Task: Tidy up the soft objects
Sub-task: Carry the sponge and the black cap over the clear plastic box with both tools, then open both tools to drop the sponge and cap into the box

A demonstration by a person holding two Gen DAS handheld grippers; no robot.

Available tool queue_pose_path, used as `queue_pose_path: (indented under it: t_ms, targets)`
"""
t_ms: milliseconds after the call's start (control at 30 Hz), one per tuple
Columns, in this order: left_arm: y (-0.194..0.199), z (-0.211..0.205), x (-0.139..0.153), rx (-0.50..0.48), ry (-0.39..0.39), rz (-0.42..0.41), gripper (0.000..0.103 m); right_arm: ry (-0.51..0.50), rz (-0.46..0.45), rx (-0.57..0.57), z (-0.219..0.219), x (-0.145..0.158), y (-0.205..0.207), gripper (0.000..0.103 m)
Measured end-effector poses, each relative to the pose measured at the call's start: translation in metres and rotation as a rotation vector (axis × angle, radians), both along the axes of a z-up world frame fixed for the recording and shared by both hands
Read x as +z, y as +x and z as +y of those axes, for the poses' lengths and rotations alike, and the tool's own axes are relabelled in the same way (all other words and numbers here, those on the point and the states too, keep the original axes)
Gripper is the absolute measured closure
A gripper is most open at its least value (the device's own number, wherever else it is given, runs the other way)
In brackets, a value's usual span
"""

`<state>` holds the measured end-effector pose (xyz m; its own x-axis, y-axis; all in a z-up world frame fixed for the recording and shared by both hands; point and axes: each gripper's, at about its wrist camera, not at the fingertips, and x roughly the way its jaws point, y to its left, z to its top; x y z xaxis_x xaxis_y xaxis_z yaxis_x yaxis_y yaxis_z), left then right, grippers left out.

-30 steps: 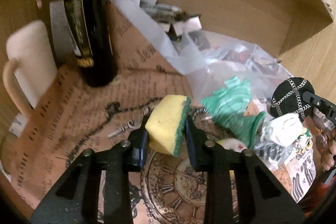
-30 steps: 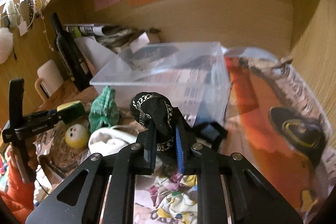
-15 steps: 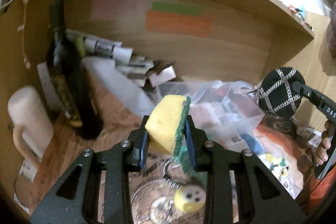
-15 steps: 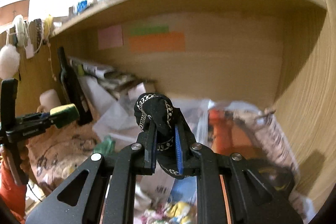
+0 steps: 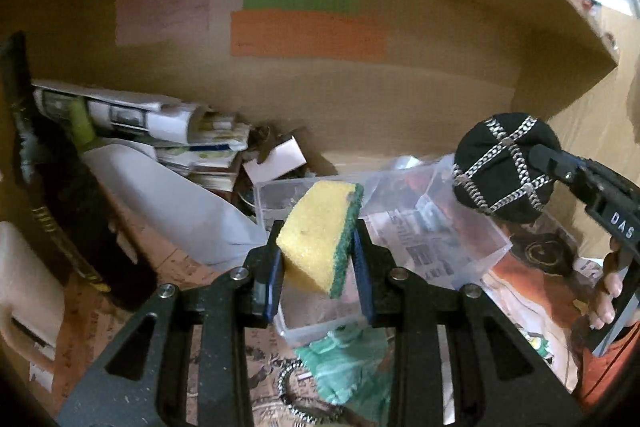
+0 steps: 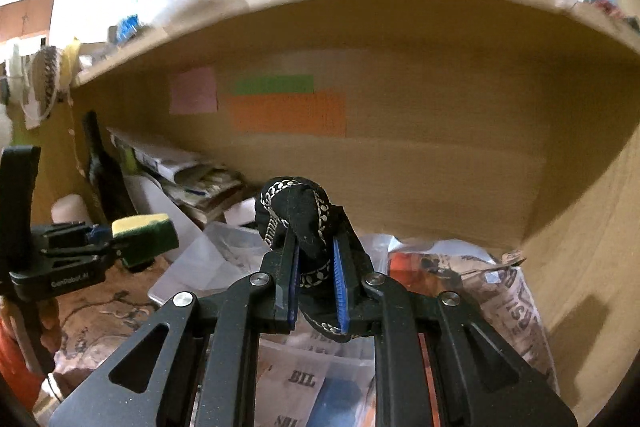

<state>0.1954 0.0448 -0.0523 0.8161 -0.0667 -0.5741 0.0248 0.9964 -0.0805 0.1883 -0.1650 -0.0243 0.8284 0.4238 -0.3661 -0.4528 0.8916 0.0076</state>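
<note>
**Two grippers, each holding a soft thing above a clear bin**

The landmark is a clear plastic bin [image 5: 400, 227] on a cluttered wooden shelf floor, printed paper showing through its walls.

The left gripper [image 5: 318, 259] is raised, level, and points toward the back wall, over the bin's near left corner. Its jaws pinch a sponge [image 5: 320, 235], yellow with a green scrub face on its right side. The sponge stands tilted between the blue pads, its top leaning right. In the right wrist view the same gripper [image 6: 120, 239] comes in from the left of the bin, held sideways, sponge [image 6: 146, 233] out front, clear of the surface.

The right gripper [image 6: 314, 279] is also raised, pointing at the back wall, above the bin [image 6: 304, 379]. Its jaws are pressed onto a black pouch [image 6: 298, 223] trimmed with silver chain, which bulges above the fingertips. From the left wrist view, the pouch [image 5: 502, 167] hangs in the air above the bin's right side, and a hand [image 5: 608, 291] wraps the gripper's handle at the far right.

Left of the bin stand a dark bottle [image 5: 60, 207] and a pale mug [image 5: 24, 283]. Behind the bin lie rolled papers [image 5: 140, 115]. In front of it lies a green cloth [image 5: 348, 367]. Orange [image 5: 308, 33], green and pink notes are stuck on the back wall.
</note>
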Motion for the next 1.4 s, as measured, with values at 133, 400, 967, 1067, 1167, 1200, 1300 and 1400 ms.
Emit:
queue_pose_path:
  t_ms: [133,400,967,1067,1167,1200,1300,1400]
  targets:
    - [0.023,-0.007,-0.014,-0.017,0.022,0.061,0.072,-0.027,0.065,0.006,0.007,-0.017,0.02,0.09]
    - [0.065,-0.025,-0.045,-0.083,0.052,0.195,0.072,-0.115,0.158,0.006,0.026,-0.046,0.045,0.09]
    - [0.077,-0.03,-0.062,-0.114,0.071,0.279,0.055,-0.22,0.294,0.093,0.044,-0.076,0.057,0.071]
    - [0.069,-0.029,-0.053,-0.108,0.067,0.245,0.046,-0.207,0.265,0.086,0.042,-0.068,0.051,0.06]
    - [0.055,-0.024,-0.037,-0.097,0.058,0.202,0.041,-0.182,0.227,0.082,0.038,-0.055,0.043,0.051]
    - [0.051,-0.023,-0.033,-0.093,0.055,0.188,0.037,-0.174,0.213,0.079,0.036,-0.051,0.04,0.049]
    - [0.032,-0.019,-0.016,-0.079,0.049,0.127,0.026,-0.14,0.164,0.072,0.029,-0.036,0.025,0.033]
    - [0.012,-0.016,-0.003,-0.062,0.057,0.069,0.009,-0.097,0.118,0.073,0.023,-0.023,0.007,0.017]
